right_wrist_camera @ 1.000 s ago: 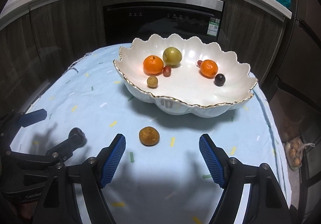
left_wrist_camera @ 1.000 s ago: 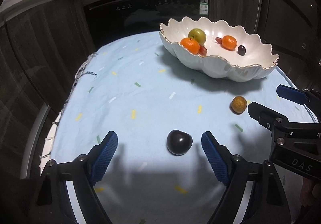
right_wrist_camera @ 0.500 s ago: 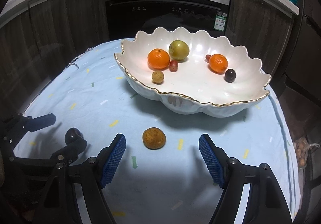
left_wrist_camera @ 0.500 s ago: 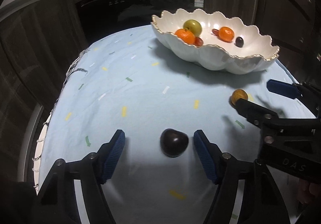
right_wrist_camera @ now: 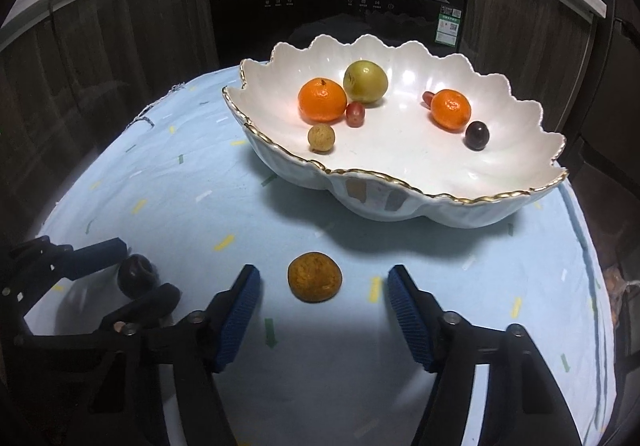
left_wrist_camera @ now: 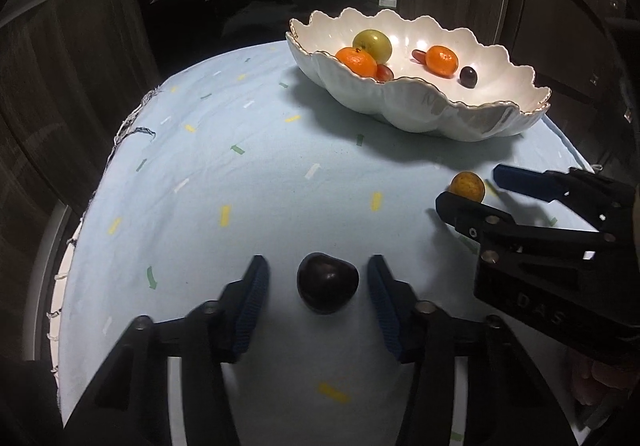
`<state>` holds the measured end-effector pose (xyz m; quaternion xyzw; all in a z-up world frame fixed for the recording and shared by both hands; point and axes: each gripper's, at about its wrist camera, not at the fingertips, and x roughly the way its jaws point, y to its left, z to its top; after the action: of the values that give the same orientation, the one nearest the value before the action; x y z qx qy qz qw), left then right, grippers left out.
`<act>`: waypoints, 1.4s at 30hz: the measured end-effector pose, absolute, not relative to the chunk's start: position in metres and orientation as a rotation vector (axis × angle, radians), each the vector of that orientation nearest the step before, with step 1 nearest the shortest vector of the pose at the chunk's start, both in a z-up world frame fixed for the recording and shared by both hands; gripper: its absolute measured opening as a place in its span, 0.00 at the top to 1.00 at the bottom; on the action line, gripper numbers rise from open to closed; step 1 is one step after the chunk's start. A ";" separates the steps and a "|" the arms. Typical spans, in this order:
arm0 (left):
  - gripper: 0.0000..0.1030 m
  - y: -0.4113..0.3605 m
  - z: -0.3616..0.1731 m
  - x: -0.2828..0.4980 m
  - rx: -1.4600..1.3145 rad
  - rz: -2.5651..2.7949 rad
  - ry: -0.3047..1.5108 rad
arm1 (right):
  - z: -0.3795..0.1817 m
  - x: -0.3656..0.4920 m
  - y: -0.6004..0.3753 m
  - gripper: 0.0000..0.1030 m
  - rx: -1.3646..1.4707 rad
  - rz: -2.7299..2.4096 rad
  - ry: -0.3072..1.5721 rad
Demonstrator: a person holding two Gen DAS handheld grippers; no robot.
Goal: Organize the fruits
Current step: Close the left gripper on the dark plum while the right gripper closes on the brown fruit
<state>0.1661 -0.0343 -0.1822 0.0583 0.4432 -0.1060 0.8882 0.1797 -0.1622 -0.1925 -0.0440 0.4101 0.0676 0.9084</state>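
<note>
Hidden or unclear: in the left wrist view the near wall of the scalloped bowl (left_wrist_camera: pixel 436 106) cuts off the lower parts of the fruit inside, and the small tan fruit (right_wrist_camera: pixel 321 138) seen from the right wrist is not visible there at all. The right gripper (left_wrist_camera: pixel 486 188) covers the lower edge of the brown-orange fruit (left_wrist_camera: pixel 467 186) in that view. In the right wrist view the left gripper (right_wrist_camera: pixel 138 278) hides part of the dark plum (right_wrist_camera: pixel 136 278). Countertop items at the top of both views are too small to identify.

Left gripper (left_wrist_camera: pixel 318 286): fingers spread, blue pads on either side of the dark plum (left_wrist_camera: pixel 327 282), a gap on each side, no contact. The plum lies on the light blue cloth (left_wrist_camera: pixel 240 182), glossy, near-black, slightly heart-shaped.

Right gripper (right_wrist_camera: pixel 324 290): fingers spread wide, with the brown-orange fruit (right_wrist_camera: pixel 315 282) between them, nearer the left pad, not touching. This fruit is round, with a rough matte skin, resting on the cloth just in front of the bowl (right_wrist_camera: pixel 400 198).

Bowl contents: two tangerines (right_wrist_camera: pixel 322 100) (right_wrist_camera: pixel 450 110), a yellow-green fruit (right_wrist_camera: pixel 365 81), a red grape-like fruit (right_wrist_camera: pixel 355 114), a second red one partly behind the right tangerine, and a dark round fruit (right_wrist_camera: pixel 477 135). The bowl is white with a gold rim.
</note>
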 end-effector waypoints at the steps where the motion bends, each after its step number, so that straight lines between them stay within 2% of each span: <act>1: 0.63 -0.034 -0.182 0.166 0.119 -0.217 0.921 | -0.193 0.181 -0.162 0.45 -0.089 0.141 0.852; 5: 0.64 -0.031 -0.181 0.168 0.101 -0.216 0.929 | -0.196 0.184 -0.160 0.49 -0.085 0.149 0.868; 7: 0.68 -0.031 -0.181 0.168 0.100 -0.220 0.929 | -0.197 0.185 -0.160 0.55 -0.084 0.149 0.877; 9: 0.70 -0.032 -0.180 0.168 0.104 -0.224 0.928 | -0.197 0.186 -0.160 0.56 -0.084 0.150 0.880; 11: 0.71 -0.032 -0.180 0.167 0.107 -0.225 0.927 | -0.197 0.185 -0.159 0.71 -0.084 0.159 0.878; 42: 0.73 -0.035 -0.140 0.162 0.109 -0.188 0.882 | -0.148 0.163 -0.165 0.71 -0.067 0.162 0.784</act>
<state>0.1625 -0.0348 -0.1404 0.0526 0.4259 -0.0909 0.8986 0.1632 -0.1650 -0.1476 -0.0326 0.3816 0.0787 0.9204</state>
